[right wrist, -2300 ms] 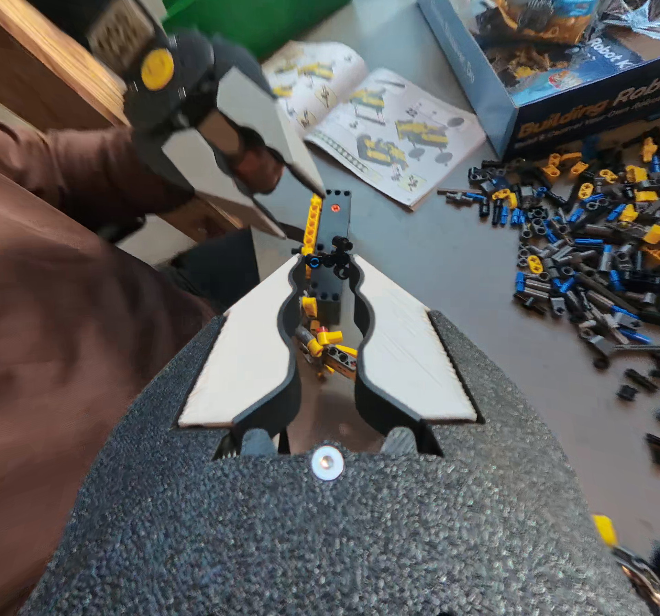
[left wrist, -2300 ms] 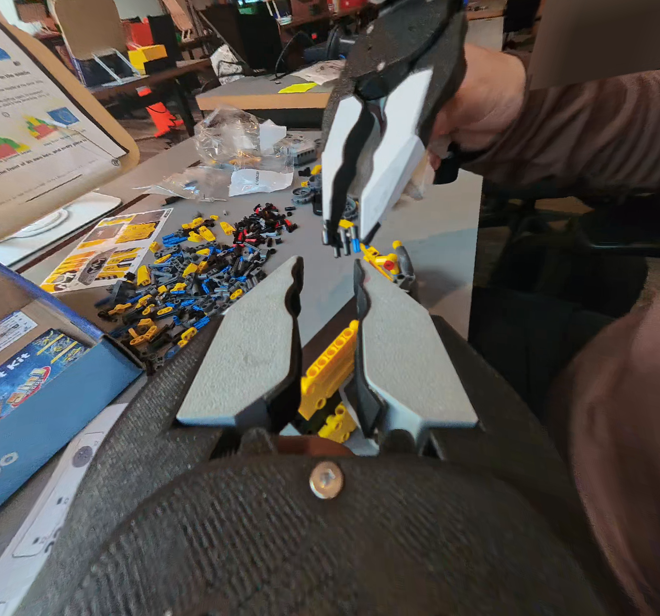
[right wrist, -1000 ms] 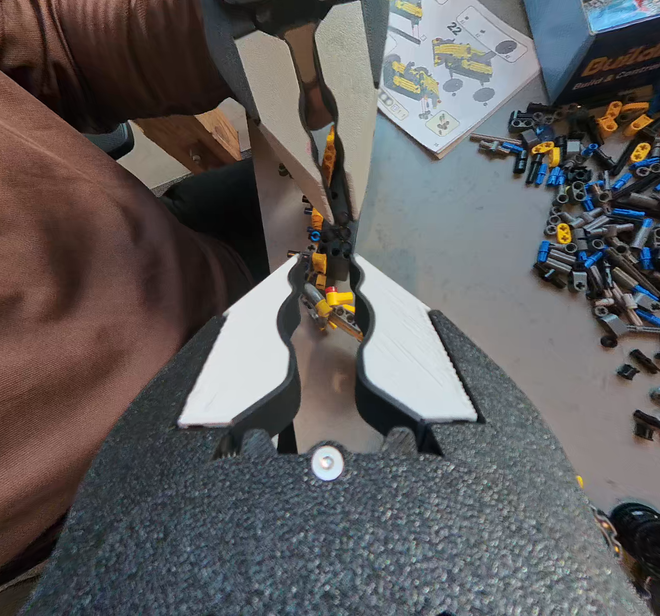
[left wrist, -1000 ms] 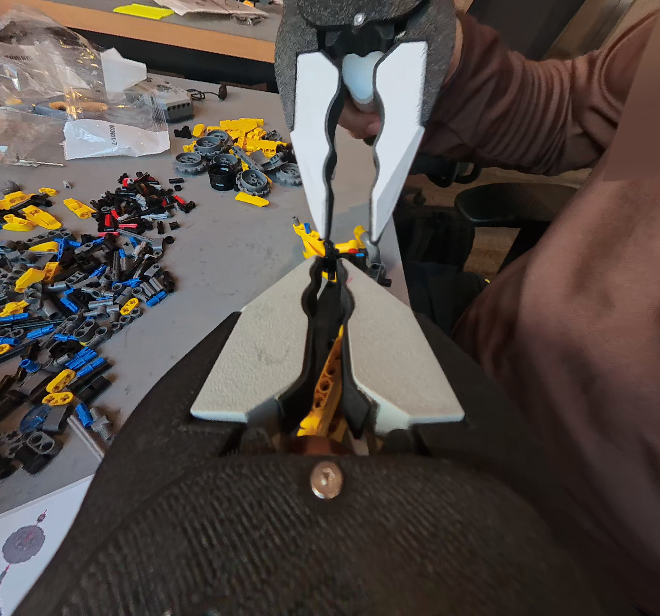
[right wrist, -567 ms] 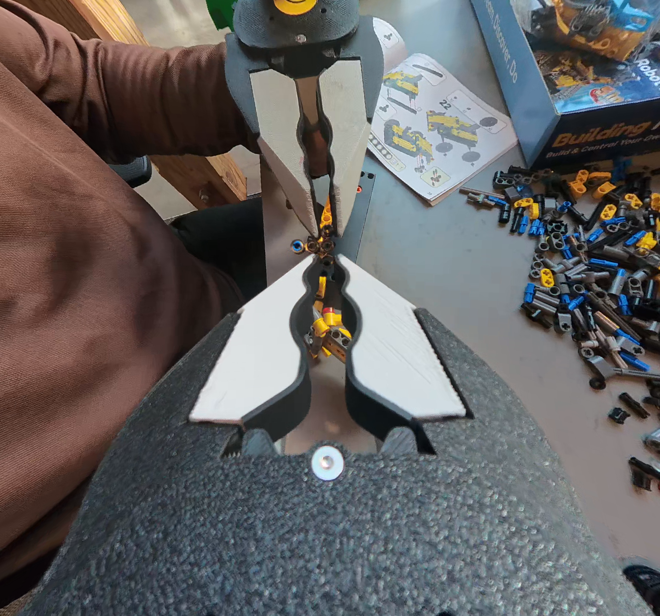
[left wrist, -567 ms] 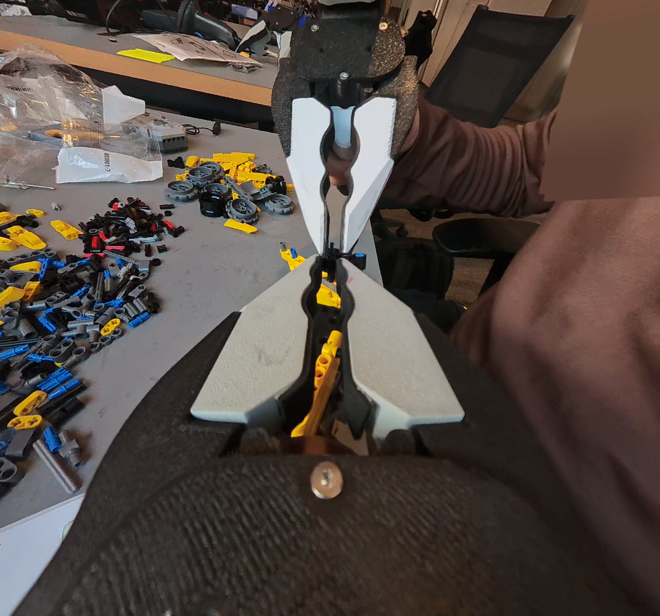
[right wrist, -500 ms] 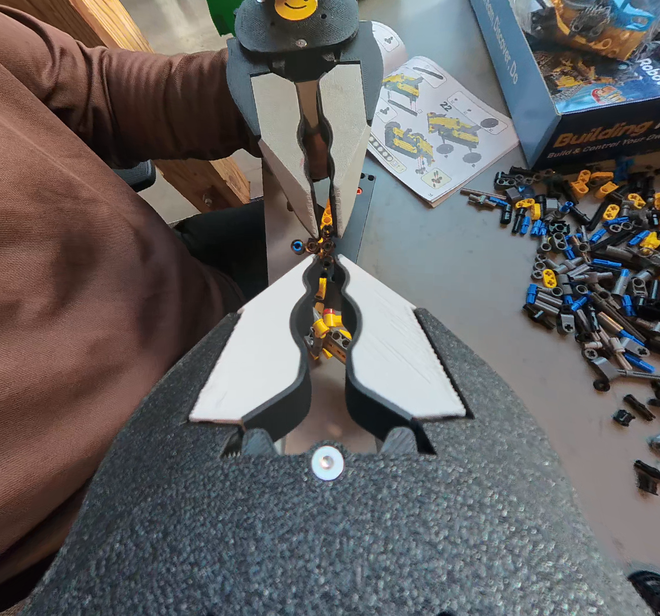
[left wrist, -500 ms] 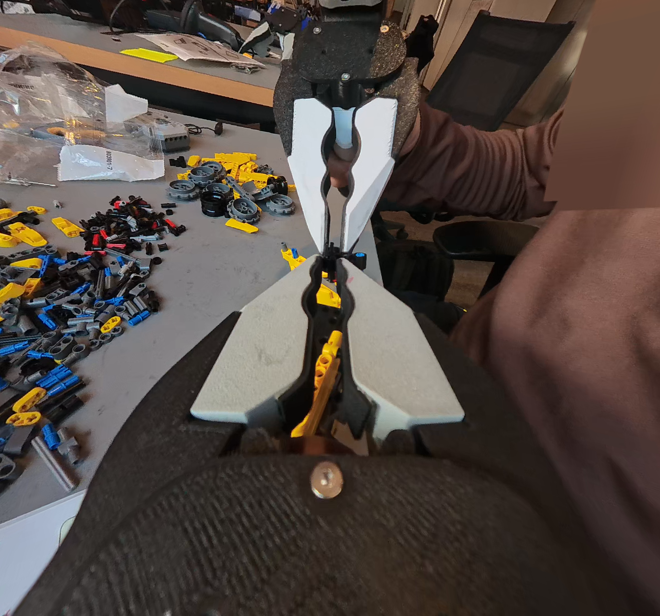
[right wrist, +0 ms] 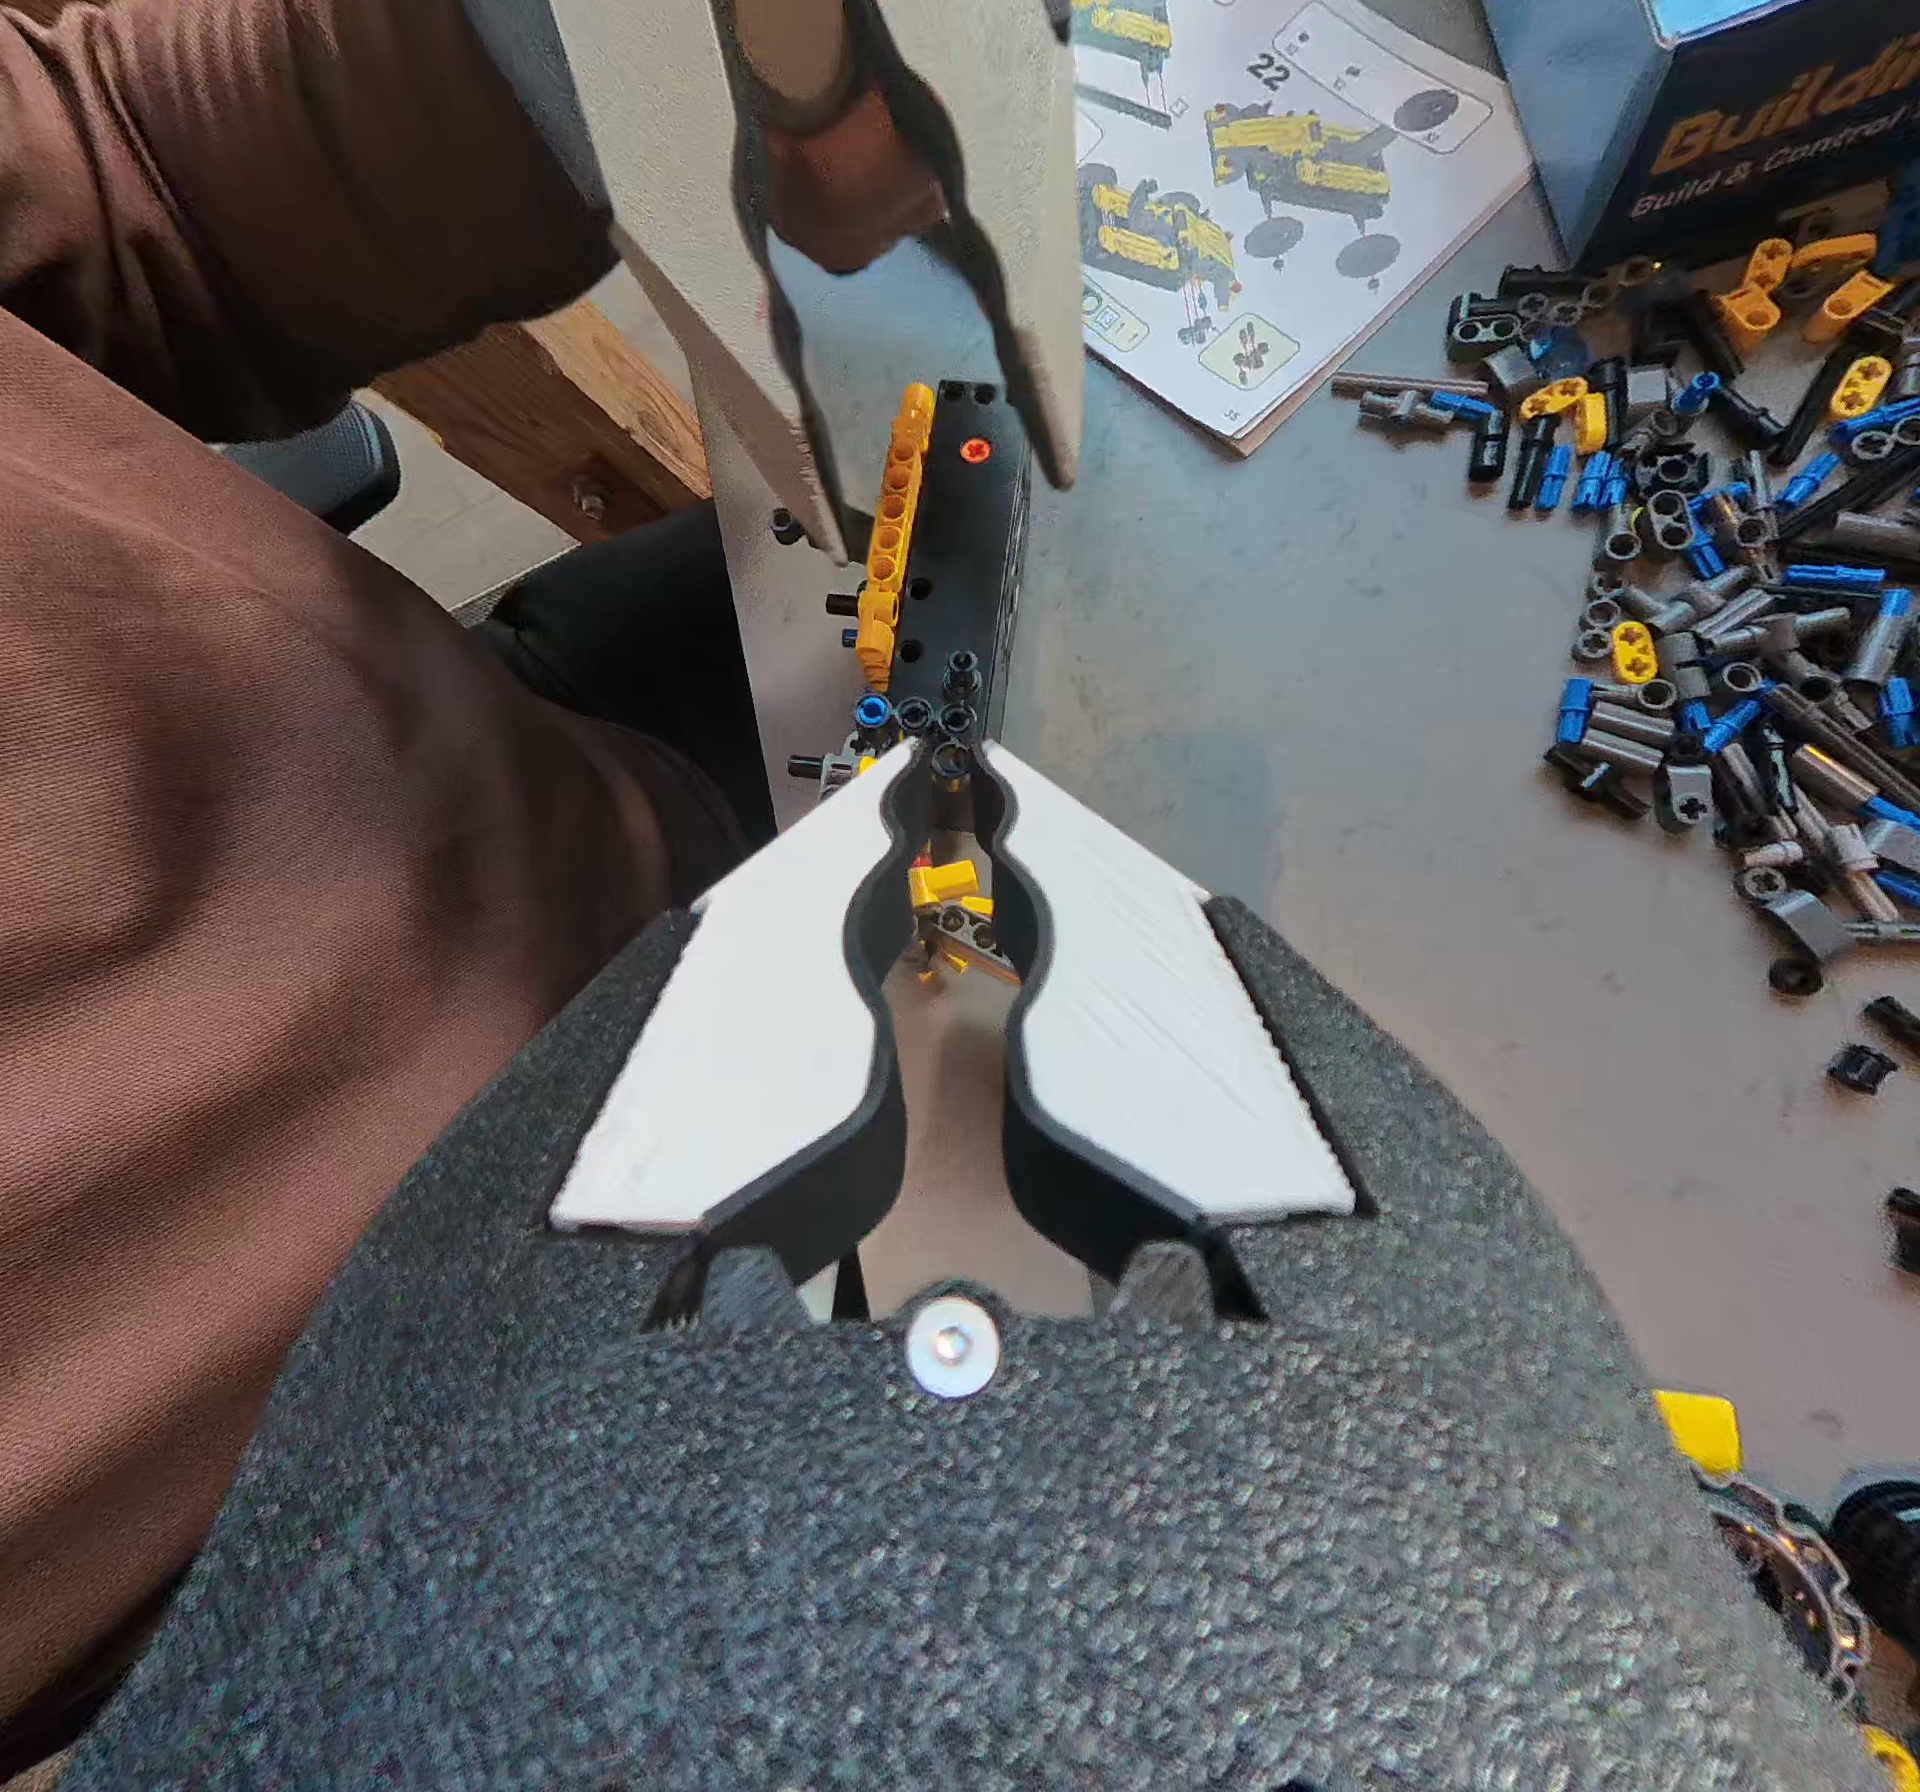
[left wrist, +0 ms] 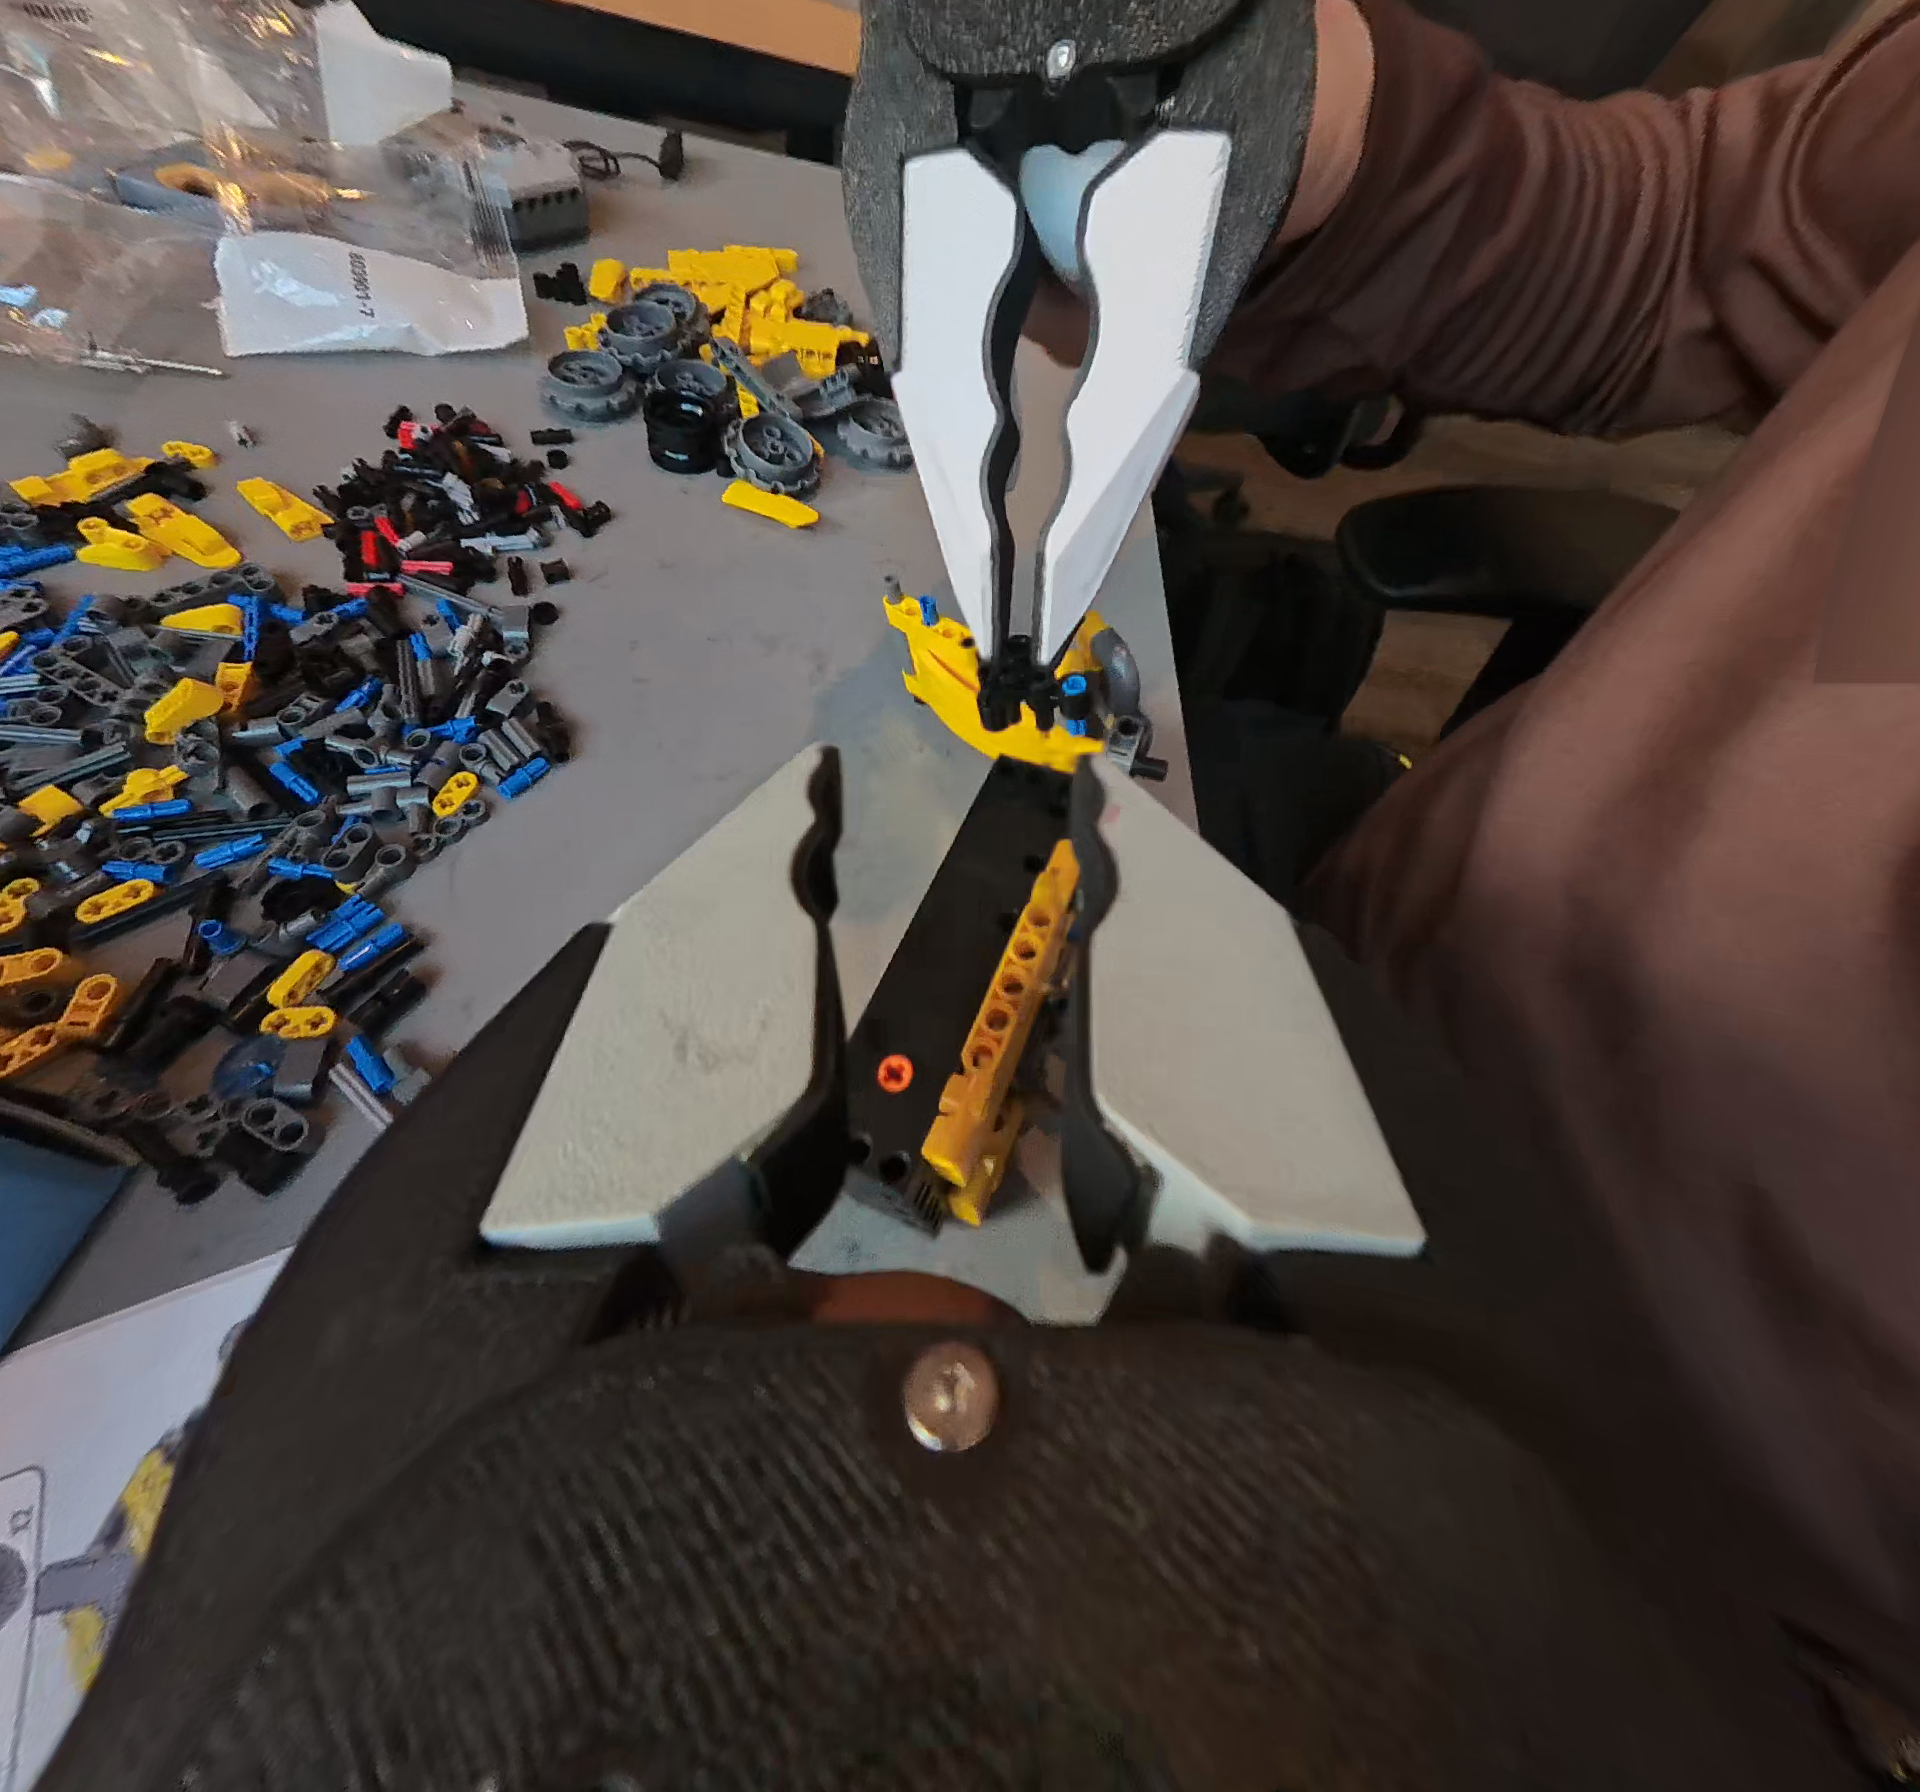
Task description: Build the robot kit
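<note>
While the left gripper [left wrist: 951, 771] gapes wide around the black-and-yellow assembly [left wrist: 961, 999] lying lengthwise between its fingers, gripping nothing, the right gripper [right wrist: 948, 755] pinches the small black connector [right wrist: 951, 719] at the assembly's far end, seemingly seated there.

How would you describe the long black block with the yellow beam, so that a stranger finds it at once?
Look at the grey table, at its near edge beside the person. The black block lies between the fingers of the open left hand-held gripper. Unlike the loose pieces, it is long, with a red dot.
</note>
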Demonstrator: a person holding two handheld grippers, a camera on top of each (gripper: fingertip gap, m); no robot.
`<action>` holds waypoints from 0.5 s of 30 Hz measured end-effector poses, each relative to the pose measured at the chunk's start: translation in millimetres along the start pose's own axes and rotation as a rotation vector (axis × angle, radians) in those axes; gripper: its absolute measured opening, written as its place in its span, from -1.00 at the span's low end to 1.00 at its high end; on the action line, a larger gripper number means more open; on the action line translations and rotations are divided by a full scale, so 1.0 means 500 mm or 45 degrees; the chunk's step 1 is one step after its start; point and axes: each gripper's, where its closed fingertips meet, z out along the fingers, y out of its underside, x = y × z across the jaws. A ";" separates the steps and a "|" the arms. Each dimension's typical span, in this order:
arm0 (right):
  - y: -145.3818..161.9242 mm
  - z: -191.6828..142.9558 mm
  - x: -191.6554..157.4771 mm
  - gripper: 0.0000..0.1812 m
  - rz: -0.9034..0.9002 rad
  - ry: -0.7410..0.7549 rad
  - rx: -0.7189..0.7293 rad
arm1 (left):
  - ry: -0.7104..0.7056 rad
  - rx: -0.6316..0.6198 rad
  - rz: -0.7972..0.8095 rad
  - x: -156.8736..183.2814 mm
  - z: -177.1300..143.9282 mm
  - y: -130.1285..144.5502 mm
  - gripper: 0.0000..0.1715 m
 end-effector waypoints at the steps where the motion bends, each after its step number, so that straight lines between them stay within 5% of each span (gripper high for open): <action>1: 0.001 0.002 0.000 -0.96 -0.006 0.010 -0.010 | 0.009 -0.050 0.010 0.001 0.001 0.007 -0.42; 4: 0.007 0.008 0.001 -0.96 -0.032 0.055 -0.048 | 0.066 -0.249 0.068 0.017 0.015 0.043 -0.35; 8: 0.007 0.016 -0.003 -0.97 -0.065 0.084 -0.076 | 0.049 -0.456 0.076 0.026 0.033 0.087 -0.51; 15: 0.009 0.022 -0.009 -0.96 -0.135 0.102 -0.066 | -0.097 -0.390 0.004 0.033 0.037 0.080 -0.57</action>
